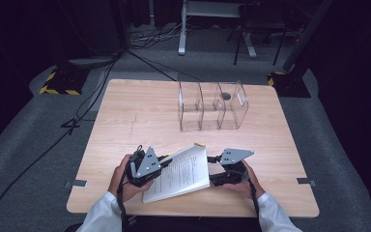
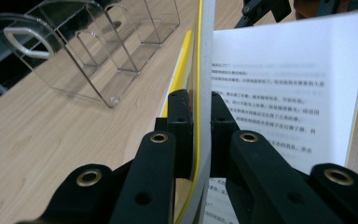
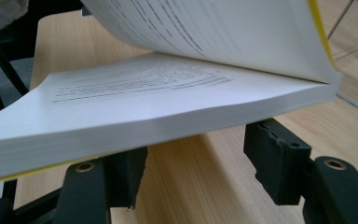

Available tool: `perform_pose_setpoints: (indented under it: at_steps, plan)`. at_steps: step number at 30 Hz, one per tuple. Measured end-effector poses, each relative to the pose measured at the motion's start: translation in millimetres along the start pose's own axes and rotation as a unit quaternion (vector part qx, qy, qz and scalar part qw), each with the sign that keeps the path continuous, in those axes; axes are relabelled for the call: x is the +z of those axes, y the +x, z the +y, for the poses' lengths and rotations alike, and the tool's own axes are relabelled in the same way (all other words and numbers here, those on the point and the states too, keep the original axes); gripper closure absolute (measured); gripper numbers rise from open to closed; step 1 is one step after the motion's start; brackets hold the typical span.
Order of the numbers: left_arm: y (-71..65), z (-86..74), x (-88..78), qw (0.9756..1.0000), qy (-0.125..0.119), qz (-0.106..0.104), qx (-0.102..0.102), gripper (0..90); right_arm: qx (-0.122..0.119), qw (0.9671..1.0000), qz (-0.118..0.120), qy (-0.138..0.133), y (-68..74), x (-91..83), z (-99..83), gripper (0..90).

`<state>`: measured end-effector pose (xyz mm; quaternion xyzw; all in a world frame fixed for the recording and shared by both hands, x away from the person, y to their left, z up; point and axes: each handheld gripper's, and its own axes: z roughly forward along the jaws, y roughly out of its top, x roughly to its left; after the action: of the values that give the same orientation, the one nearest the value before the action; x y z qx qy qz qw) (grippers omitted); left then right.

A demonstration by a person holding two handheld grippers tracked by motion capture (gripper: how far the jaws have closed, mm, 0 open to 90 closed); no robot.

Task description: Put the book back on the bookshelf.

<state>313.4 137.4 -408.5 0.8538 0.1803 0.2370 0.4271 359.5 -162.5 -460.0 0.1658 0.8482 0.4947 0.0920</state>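
The open book (image 1: 181,173) is seen at the table's (image 1: 125,121) near edge. Its yellow cover and first pages are clamped by the left gripper (image 2: 200,121); the page block lies just above the right gripper (image 3: 196,163), whose jaws are spread.

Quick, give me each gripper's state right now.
Left gripper: shut on the book's lifted front cover and pages.
Right gripper: open, jaws under the book's edge, not clamping.

We are seeing a clear three-compartment organizer (image 1: 213,106) standing upright on the wooden desk (image 1: 140,116), well beyond the fingers, and black cables (image 1: 84,104) are trailing over the grey floor (image 1: 26,140) past the desk's edge.
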Motion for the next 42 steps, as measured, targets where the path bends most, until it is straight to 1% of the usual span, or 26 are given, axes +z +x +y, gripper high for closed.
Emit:
perform_pose_setpoints:
  at_steps: [1,2,3,4,6,8,9,11,12,14,15,16,18,20,21,22,25,27,28,31,32,33,35,37,39,42]
  plan:
    - [0.0,0.0,0.0,1.0,0.0,0.0,0.0,84.3,0.0,1.0,0.0,0.0,0.0,0.0,0.0,40.2]
    - [-2.1,2.7,3.0,1.0,-0.005,-0.006,0.001,84.3,0.0,0.9999,-0.008,-0.011,4.5,-2.6,3.6,40.1]
    - [-2.1,2.7,3.0,1.0,-0.005,-0.006,0.001,84.3,0.002,0.9998,-0.014,-0.016,5.5,-4.2,4.8,40.1]
    - [-3.8,5.7,4.7,0.9999,-0.013,-0.01,0.0,84.3,0.005,0.9995,-0.021,-0.025,5.7,-7.5,6.8,40.1]
    - [-4.2,8.5,6.3,0.9994,-0.027,-0.018,-0.009,84.4,0.01,0.9987,-0.028,-0.042,4.1,-14.3,9.4,40.1]
    - [-4.8,12.4,9.6,0.9987,-0.039,-0.031,-0.011,84.5,0.018,0.9973,-0.032,-0.063,1.9,-23.3,12.7,40.1]
    - [-4.8,12.4,9.6,0.9987,-0.039,-0.031,-0.011,84.4,0.018,0.9973,-0.032,-0.063,1.9,-23.3,12.7,40.1]
    - [-6.6,16.0,13.9,0.9979,-0.047,-0.043,-0.011,84.4,0.019,0.9959,-0.045,-0.076,2.0,-33.3,16.8,40.1]
    - [-8.1,18.9,17.8,0.997,-0.053,-0.055,-0.012,84.2,0.017,0.9948,-0.054,-0.084,2.0,-41.2,19.6,40.1]
    - [-10.5,21.5,22.1,0.9966,-0.055,-0.06,-0.01,84.0,0.016,0.9939,-0.056,-0.094,2.0,-47.8,21.3,40.1]
    - [-10.5,21.5,22.1,0.9966,-0.055,-0.06,-0.01,83.9,0.016,0.9939,-0.056,-0.094,2.0,-47.8,21.3,40.1]
    - [-12.0,22.4,25.1,0.9963,-0.054,-0.066,-0.009,83.6,0.015,0.9926,-0.063,-0.103,3.5,-53.4,25.0,39.9]
    - [-12.5,20.9,23.9,0.9961,-0.057,-0.066,-0.014,83.4,0.01,0.992,-0.067,-0.107,6.2,-54.6,28.0,39.9]
    - [-10.9,17.4,20.2,0.9953,-0.063,-0.069,-0.024,83.1,0.007,0.9915,-0.065,-0.113,8.1,-53.1,29.8,39.9]
    - [-10.9,17.4,20.2,0.9953,-0.063,-0.069,-0.024,82.9,0.007,0.9915,-0.065,-0.113,8.1,-53.1,29.8,39.9]
    - [-9.2,13.5,16.2,0.9947,-0.062,-0.075,-0.035,82.5,0.001,0.9914,-0.062,-0.115,11.7,-49.0,32.8,40.0]
    - [-8.7,9.3,11.8,0.9945,-0.059,-0.075,-0.042,81.5,-0.007,0.9913,-0.068,-0.113,15.9,-44.4,36.2,40.0]
    - [-7.8,3.3,5.9,0.9945,-0.054,-0.076,-0.048,81.1,-0.017,0.9914,-0.07,-0.109,21.5,-38.9,40.7,40.0]
    - [-8.1,0.1,4.5,0.9946,-0.047,-0.077,-0.051,79.9,-0.019,0.9916,-0.068,-0.109,23.3,-36.2,42.7,40.0]
    - [-9.1,-10.9,-2.0,0.9947,-0.041,-0.076,-0.057,79.2,-0.027,0.9921,-0.061,-0.106,28.3,-26.9,49.6,39.9]
    - [-7.7,-14.3,-5.6,0.9943,-0.041,-0.077,-0.061,78.9,-0.034,0.9922,-0.06,-0.104,30.9,-24.6,52.3,39.8]
    - [-5.8,-18.3,-8.4,0.9928,-0.045,-0.082,-0.074,78.7,-0.042,0.9918,-0.06,-0.105,34.2,-22.1,55.9,39.8]
    - [-3.8,-24.9,-11.8,0.9915,-0.045,-0.09,-0.082,78.7,-0.05,0.9921,-0.058,-0.099,37.0,-17.7,61.8,39.8]
    - [-4.5,-28.1,-13.7,0.9915,-0.042,-0.09,-0.083,78.3,-0.051,0.9923,-0.059,-0.097,37.5,-15.4,63.7,39.7]
    - [-6.1,-33.0,-18.4,0.9925,-0.038,-0.087,-0.077,78.3,-0.051,0.993,-0.053,-0.092,38.3,-9.5,67.4,39.2]
    - [-4.7,-41.7,-26.0,0.9925,-0.043,-0.08,-0.082,79.1,-0.053,0.9937,-0.055,-0.082,41.9,-1.4,71.3,39.1]
